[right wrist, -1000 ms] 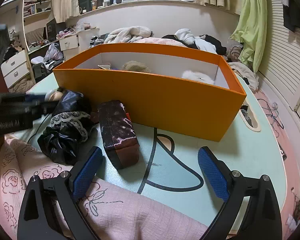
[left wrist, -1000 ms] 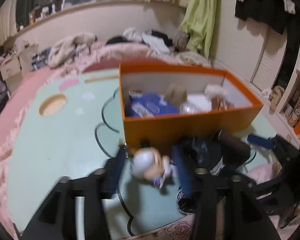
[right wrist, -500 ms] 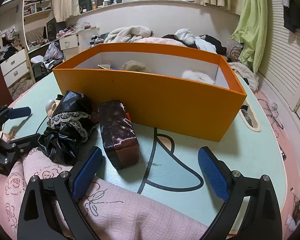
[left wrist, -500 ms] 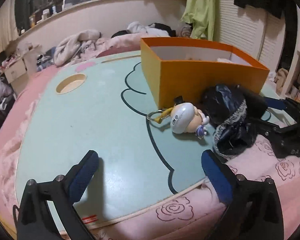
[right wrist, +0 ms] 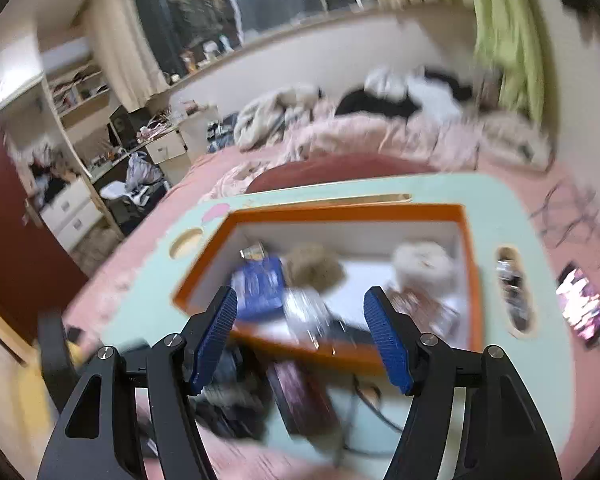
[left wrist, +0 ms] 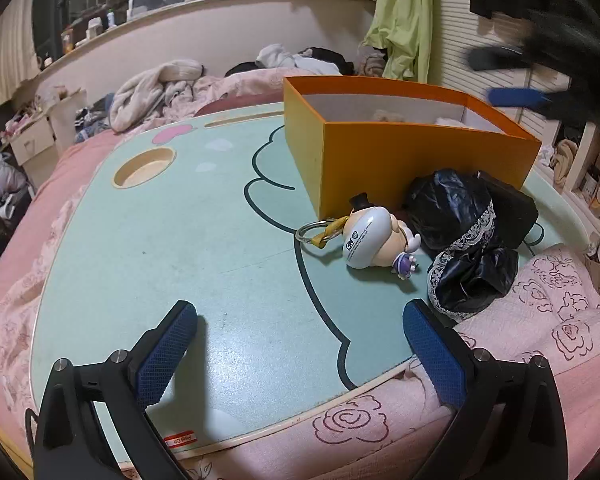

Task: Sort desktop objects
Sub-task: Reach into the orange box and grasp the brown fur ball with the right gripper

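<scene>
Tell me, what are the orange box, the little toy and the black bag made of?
Box: looks like stiff cardboard, matte orange outside, white inside, with sharp folded corners.
Toy: probably hard plastic; it is smooth, glossy and carries printing, with a metal ring on it.
Bag: seemingly shiny fabric or thin plastic, crinkled, with a lace trim.

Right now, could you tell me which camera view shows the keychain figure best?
The left wrist view: the keychain figure lies sharp and unobstructed on the table beside the orange box. The right wrist view is motion-blurred, and the figure cannot be made out there.
</scene>
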